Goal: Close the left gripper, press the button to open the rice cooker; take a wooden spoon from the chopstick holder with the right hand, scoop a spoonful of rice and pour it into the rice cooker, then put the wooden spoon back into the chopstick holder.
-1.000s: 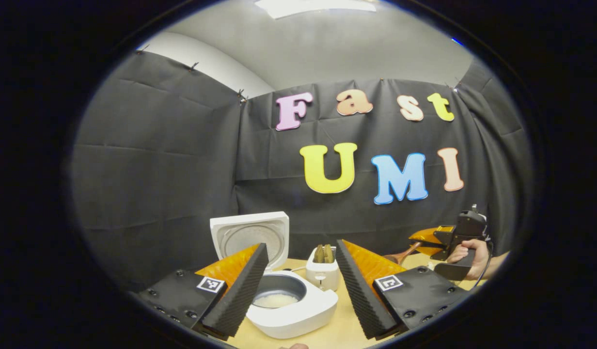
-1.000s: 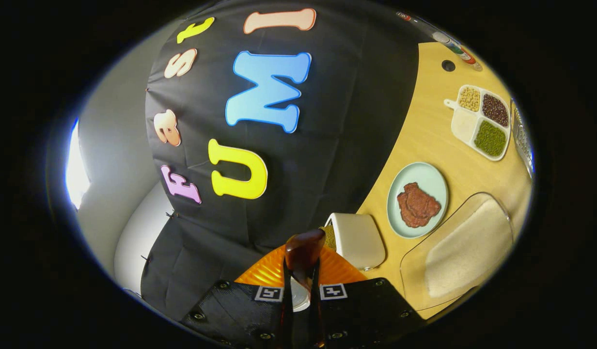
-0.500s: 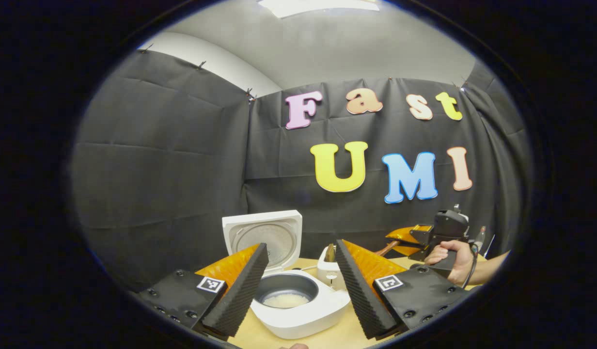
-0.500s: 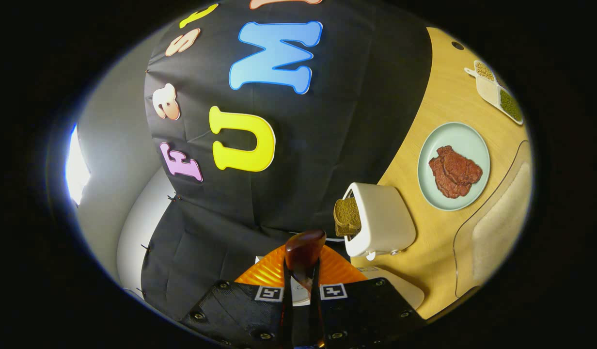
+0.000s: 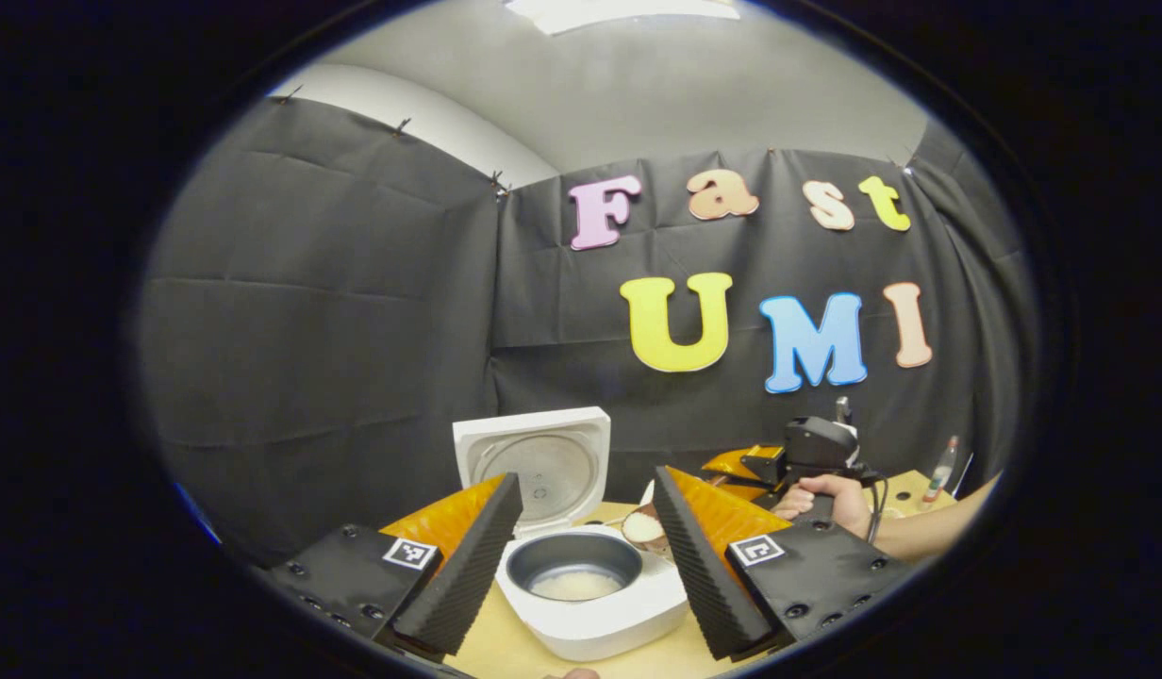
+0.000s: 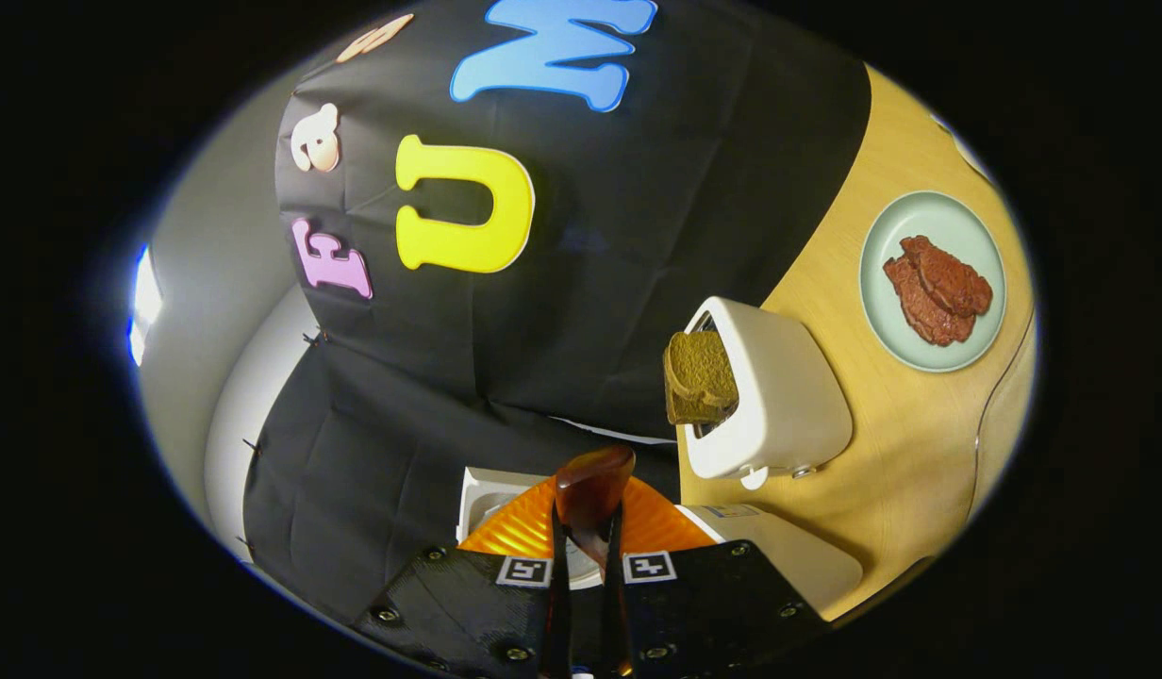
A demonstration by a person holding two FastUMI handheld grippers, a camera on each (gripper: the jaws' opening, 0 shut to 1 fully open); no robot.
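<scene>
step: carrying a spoonful to the rice cooker (image 5: 590, 589), lid already up
right gripper (image 6: 586, 528): clamped on wooden spoon (image 6: 592, 486), bowl with rice (image 5: 643, 528) just ahead of it, beside the pot rim
left gripper (image 5: 586, 556): jaws apart, empty, cooker between them
next: likely move over the pot, tip the spoon

Rice cooker (image 5: 590, 604) is seen white w/ grey pot inside. Wooden spoon (image 6: 592, 490) is seen dark brown. Toaster (image 6: 779, 396) is white, toast (image 6: 699, 375) brown. Plate (image 6: 883, 302) is pale green; desk (image 6: 902, 443) light tan.
</scene>
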